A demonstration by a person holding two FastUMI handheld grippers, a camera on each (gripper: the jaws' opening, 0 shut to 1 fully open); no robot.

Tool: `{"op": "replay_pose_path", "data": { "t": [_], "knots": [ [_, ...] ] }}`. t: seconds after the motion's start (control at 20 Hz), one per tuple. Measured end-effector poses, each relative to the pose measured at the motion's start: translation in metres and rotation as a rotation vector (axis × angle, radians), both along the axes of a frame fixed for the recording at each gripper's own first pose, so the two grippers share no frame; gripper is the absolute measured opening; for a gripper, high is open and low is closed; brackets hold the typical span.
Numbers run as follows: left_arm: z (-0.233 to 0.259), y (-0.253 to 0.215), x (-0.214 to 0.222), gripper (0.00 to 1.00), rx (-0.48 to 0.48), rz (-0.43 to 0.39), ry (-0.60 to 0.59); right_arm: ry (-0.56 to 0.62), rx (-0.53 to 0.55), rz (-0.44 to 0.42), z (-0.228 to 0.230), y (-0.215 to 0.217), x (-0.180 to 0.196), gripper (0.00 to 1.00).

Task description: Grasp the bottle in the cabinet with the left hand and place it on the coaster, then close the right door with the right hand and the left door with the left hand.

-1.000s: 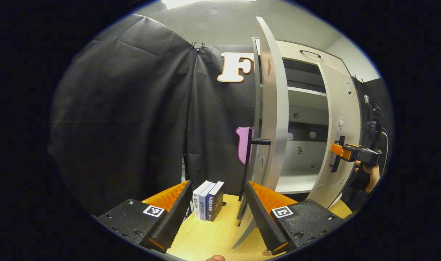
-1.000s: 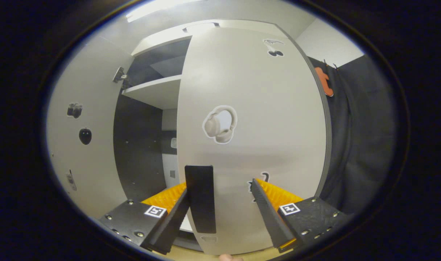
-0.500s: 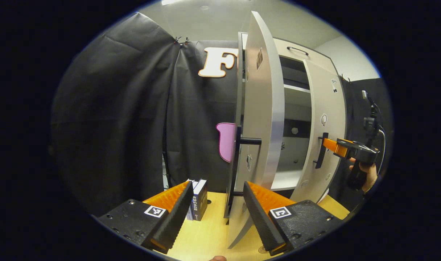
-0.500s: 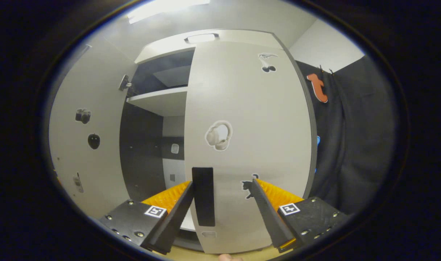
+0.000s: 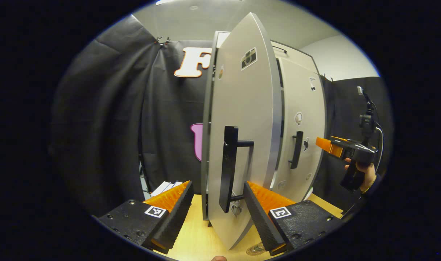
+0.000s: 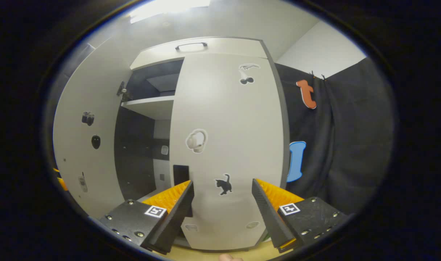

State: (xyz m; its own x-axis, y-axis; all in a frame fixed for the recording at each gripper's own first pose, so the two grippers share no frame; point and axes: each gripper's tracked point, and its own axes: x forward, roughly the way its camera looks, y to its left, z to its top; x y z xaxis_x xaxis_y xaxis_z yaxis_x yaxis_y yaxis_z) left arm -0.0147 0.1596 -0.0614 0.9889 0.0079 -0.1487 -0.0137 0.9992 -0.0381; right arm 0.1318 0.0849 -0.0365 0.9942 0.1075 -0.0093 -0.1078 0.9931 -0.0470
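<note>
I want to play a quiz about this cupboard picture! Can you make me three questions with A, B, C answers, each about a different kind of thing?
1. Where is the cat sticker?
A. On the right door
B. On the books
C. On the ceiling

2. What colour are the door handles?
A. Pink
B. Black
C. Green

3. How is the left door?
A. Fully shut
B. Taken off
C. Partly open

Answers:
1 A, the cat sticker sits low on the right door.
2 B, the left door's handle and the right door's handle are both black.
3 C, the left door stands out at an angle from the cabinet, with the left hand-held gripper open in front of it.
</note>
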Motion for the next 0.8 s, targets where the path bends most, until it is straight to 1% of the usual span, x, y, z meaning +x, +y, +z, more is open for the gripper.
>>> {"op": "replay_pose_path", "data": {
  "t": [0.05,0.1,0.15,0.2,0.25,0.3,0.35,0.45,0.5,0.55,0.6,0.8],
  "knots": [
    [0.001,-0.009,0.005,0.89,0.006,-0.021,-0.004,0.006,-0.005,-0.017,-0.003,-0.011,-0.004,0.98],
    [0.0,-0.016,0.012,0.84,0.008,-0.035,-0.01,0.01,-0.007,-0.034,-0.003,-0.021,-0.007,0.98],
    [0.0,-0.022,0.017,0.84,0.004,-0.05,-0.013,0.013,-0.008,-0.052,-0.004,-0.033,-0.01,0.98],
    [-0.002,-0.028,0.022,0.88,-0.006,-0.066,-0.016,0.015,-0.011,-0.071,-0.003,-0.045,-0.014,0.98],
    [-0.003,-0.035,0.028,0.89,-0.02,-0.082,-0.017,0.016,-0.017,-0.092,-0.004,-0.057,-0.019,0.94],
    [-0.004,-0.042,0.032,0.84,-0.033,-0.099,-0.017,0.018,-0.023,-0.114,-0.004,-0.069,-0.023,0.98],
    [-0.004,-0.05,0.037,0.84,-0.04,-0.118,-0.021,0.021,-0.026,-0.136,-0.004,-0.081,-0.027,0.98],
    [-0.006,-0.062,0.049,0.84,-0.025,-0.14,-0.024,0.025,-0.023,-0.172,-0.004,-0.101,-0.035,0.98],
    [-0.009,-0.064,0.055,0.88,-0.004,-0.142,-0.019,0.026,-0.024,-0.189,-0.003,-0.11,-0.038,0.98],
    [-0.011,-0.065,0.061,0.83,0.016,-0.144,-0.017,0.026,-0.026,-0.207,-0.003,-0.12,-0.042,0.98],
    [-0.013,-0.071,0.069,0.94,0.018,-0.16,-0.02,0.026,-0.03,-0.222,-0.002,-0.129,-0.046,0.98],
    [-0.017,-0.092,0.09,0.95,-0.019,-0.2,-0.008,0.023,-0.039,-0.29,0.002,-0.162,-0.063,0.98]
  ]
}}
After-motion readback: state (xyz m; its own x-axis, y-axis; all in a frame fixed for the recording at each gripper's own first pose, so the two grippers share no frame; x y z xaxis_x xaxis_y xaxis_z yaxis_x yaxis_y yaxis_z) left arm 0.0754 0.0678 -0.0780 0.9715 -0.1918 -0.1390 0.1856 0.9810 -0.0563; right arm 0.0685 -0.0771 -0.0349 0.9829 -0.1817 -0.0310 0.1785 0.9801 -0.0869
